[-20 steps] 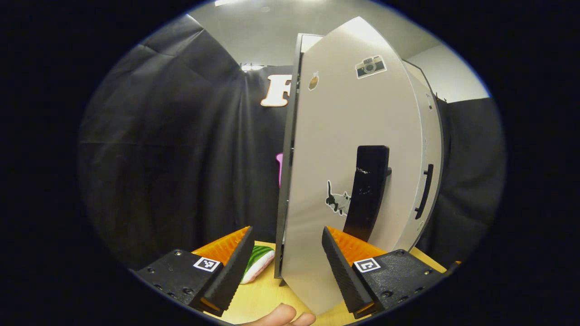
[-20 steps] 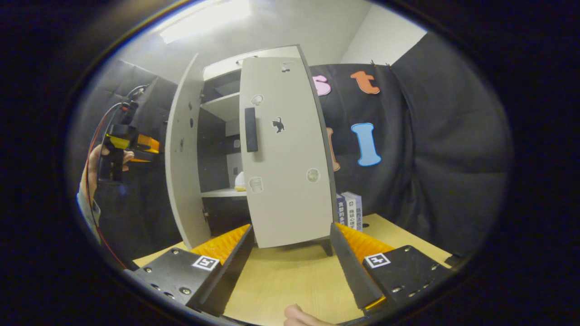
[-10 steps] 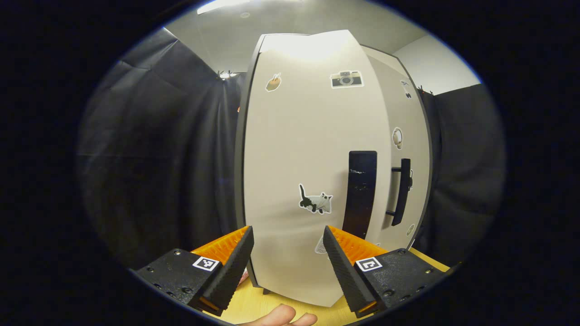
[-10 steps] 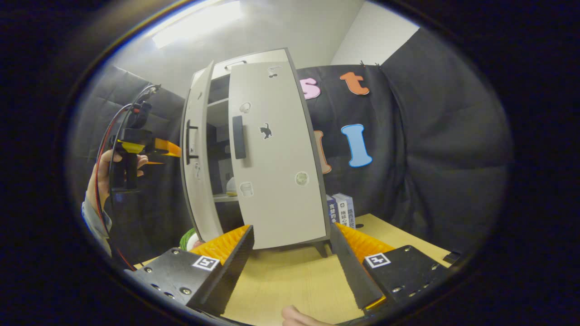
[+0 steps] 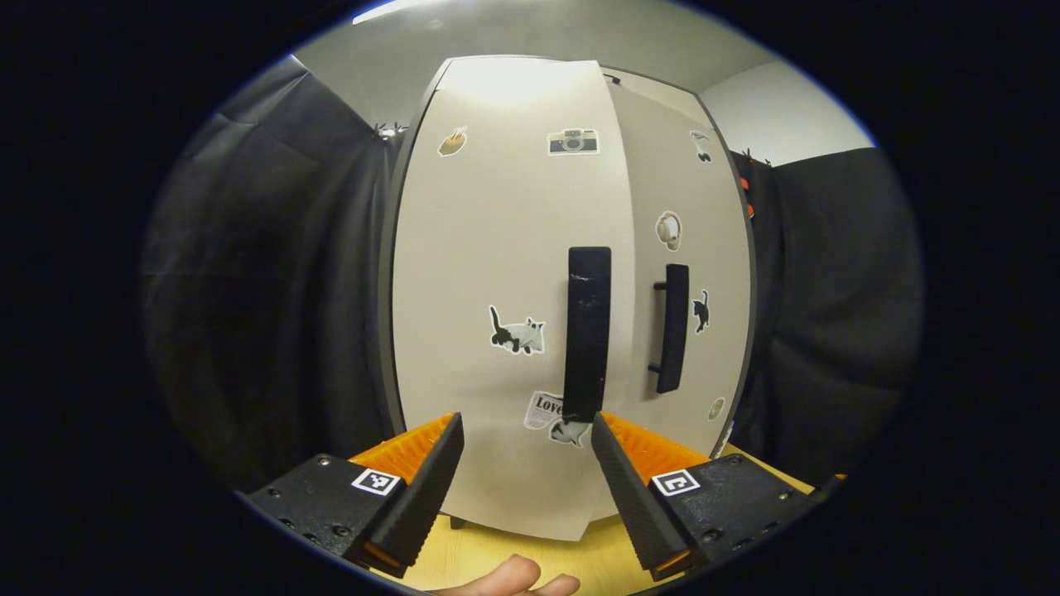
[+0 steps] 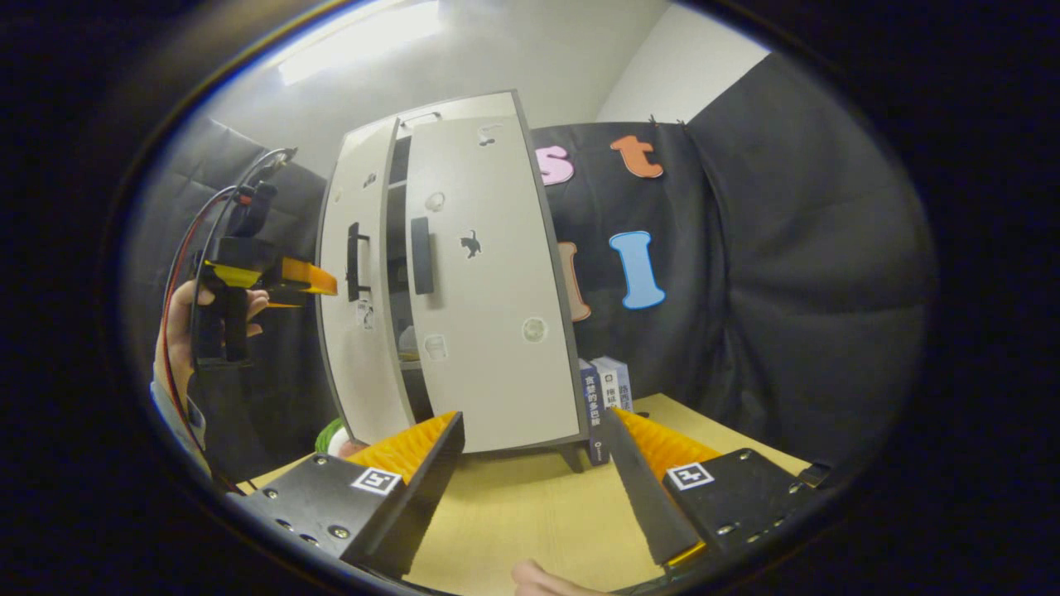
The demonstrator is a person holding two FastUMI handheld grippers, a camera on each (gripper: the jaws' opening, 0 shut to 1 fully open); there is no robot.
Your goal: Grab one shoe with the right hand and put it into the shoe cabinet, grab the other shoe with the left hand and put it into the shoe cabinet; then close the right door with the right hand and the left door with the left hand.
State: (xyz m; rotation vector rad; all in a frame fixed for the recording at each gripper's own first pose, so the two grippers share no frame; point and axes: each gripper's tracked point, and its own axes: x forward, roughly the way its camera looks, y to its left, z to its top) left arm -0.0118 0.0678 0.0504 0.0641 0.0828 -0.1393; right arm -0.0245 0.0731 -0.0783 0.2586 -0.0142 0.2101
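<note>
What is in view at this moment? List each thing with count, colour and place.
cabinet: 1, pale grey, standing on the table.
left door: 1, pale grey with stickers and a black handle, not quite shut; a dark gap shows beside it in the right gripper view.
right door: 1, pale grey with stickers and a black handle, about shut.
books: a few, blue and white, upright beside the cabinet's right side.
green thing: 1, green and white, on the table by the left door's foot; too hidden to identify.
table: 1, light wood, under the cabinet.
left gripper: 1, open, pointed at the left door.
right gripper: 1, open, held back from the cabinet.
hand: 1, holding the left gripper.
</note>
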